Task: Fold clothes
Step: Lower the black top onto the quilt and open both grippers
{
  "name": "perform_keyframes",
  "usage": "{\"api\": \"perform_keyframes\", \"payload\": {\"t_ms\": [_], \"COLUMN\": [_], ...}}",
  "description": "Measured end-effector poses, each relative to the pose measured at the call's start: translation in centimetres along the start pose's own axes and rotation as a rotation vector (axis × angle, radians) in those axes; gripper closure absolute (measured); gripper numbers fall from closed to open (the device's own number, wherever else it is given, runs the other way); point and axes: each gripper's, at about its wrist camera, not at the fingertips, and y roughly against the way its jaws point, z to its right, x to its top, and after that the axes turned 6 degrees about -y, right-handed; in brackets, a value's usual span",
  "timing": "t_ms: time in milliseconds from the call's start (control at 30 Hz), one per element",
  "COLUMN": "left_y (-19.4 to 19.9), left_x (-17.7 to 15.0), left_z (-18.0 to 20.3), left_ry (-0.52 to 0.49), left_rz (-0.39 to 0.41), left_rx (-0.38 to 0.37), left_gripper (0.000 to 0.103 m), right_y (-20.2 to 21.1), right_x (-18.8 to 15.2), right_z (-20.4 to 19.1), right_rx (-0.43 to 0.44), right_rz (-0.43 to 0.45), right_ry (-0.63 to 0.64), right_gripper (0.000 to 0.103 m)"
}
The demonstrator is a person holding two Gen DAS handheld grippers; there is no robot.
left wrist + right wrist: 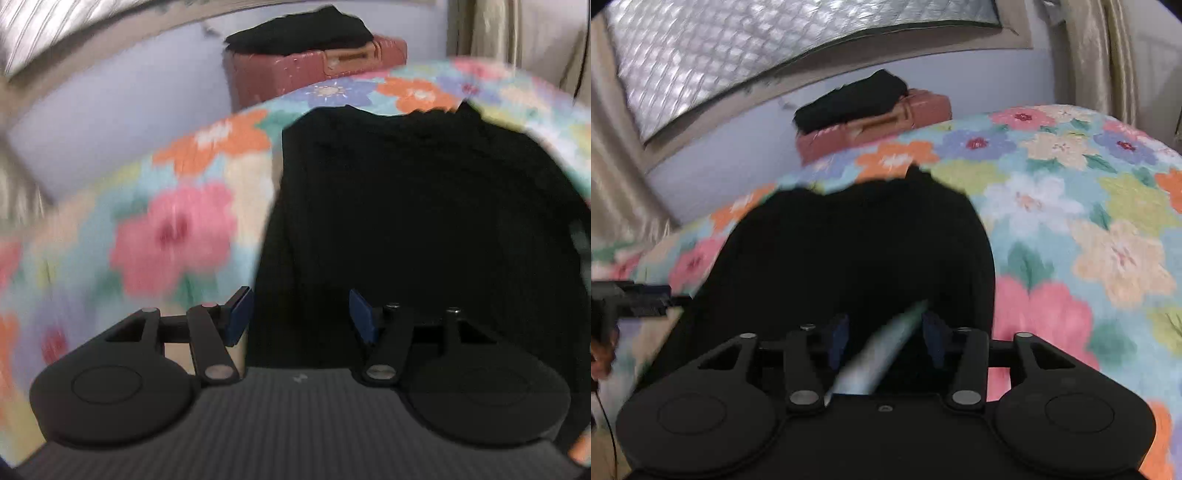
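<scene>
- Lying flat on the floral bedspread: black garment, centre frame.
- Hovering at 6 o'clock, spread, gripping nothing: left gripper.
- Hovering likewise spread over the hem: right gripper.
</scene>
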Motion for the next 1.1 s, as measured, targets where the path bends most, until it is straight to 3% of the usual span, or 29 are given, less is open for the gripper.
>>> {"api": "perform_keyframes", "payload": {"t_ms": [100, 200, 400, 500, 567, 600, 633, 667, 767, 800, 867, 933, 1033, 1100], "left_y": [2.6, 4.4, 6.6, 6.1, 5.2, 4.7, 4.2, 3.7, 2.8, 2.8, 2.8, 2.7, 2.4, 2.1], "left_x": [-2.4, -3.2, -5.1, -5.8, -6.1, -6.4, -6.8, -7.2, -8.0, -8.1, -7.9, -7.6, -7.4, -7.4], "left_z": [1.0, 3.4, 11.2, 14.8, 16.7, 17.4, 18.0, 18.5, 17.7, 17.1, 16.1, 15.6, 15.7, 16.1], "left_ry": [-0.024, -0.056, -0.13, -0.197, -0.253, -0.279, -0.307, -0.328, -0.32, -0.284, -0.209, -0.171, -0.16, -0.18], "left_rz": [0.01, 0.033, 0.053, 0.057, 0.053, 0.049, 0.043, 0.038, 0.035, 0.033, 0.015, 0.008, 0.001, 0.005], "left_rx": [-0.04, -0.104, -0.264, -0.299, -0.294, -0.283, -0.261, -0.231, -0.202, -0.222, -0.259, -0.272, -0.271, -0.256], "left_gripper": [0.046, 0.046, 0.045, 0.039, 0.03, 0.028, 0.026, 0.026, 0.028, 0.032, 0.05, 0.06, 0.059, 0.056], "right_y": [3.0, 4.9, 6.5, 6.3, 5.5, 5.3, 5.3, 5.6, 8.6, 10.0, 12.8, 14.9, 15.2, 13.9], "right_x": [-3.2, -5.2, -8.7, -10.1, -10.9, -11.1, -11.0, -10.6, -8.6, -7.8, -7.0, -6.7, -7.4, -7.8], "right_z": [-0.3, -0.1, 2.2, 3.1, 3.5, 3.5, 3.5, 3.6, 4.8, 5.3, 6.3, 7.0, 9.3, 12.0], "right_rx": [-0.019, -0.047, -0.093, -0.129, -0.133, -0.14, -0.141, -0.131, -0.209, -0.279, -0.454, -0.682, -0.849, -0.788], "right_rz": [-0.031, -0.078, -0.16, -0.239, -0.314, -0.324, -0.316, -0.297, -0.129, -0.05, 0.094, 0.211, 0.225, 0.12], "right_ry": [0.086, 0.147, 0.064, 0.035, 0.036, 0.041, 0.047, 0.046, 0.002, 0.0, -0.004, 0.056, 0.123, 0.028], "right_gripper": [0.042, 0.04, 0.036, 0.035, 0.036, 0.042, 0.055, 0.096, 0.095, 0.095, 0.095, 0.095, 0.093, 0.093]}}
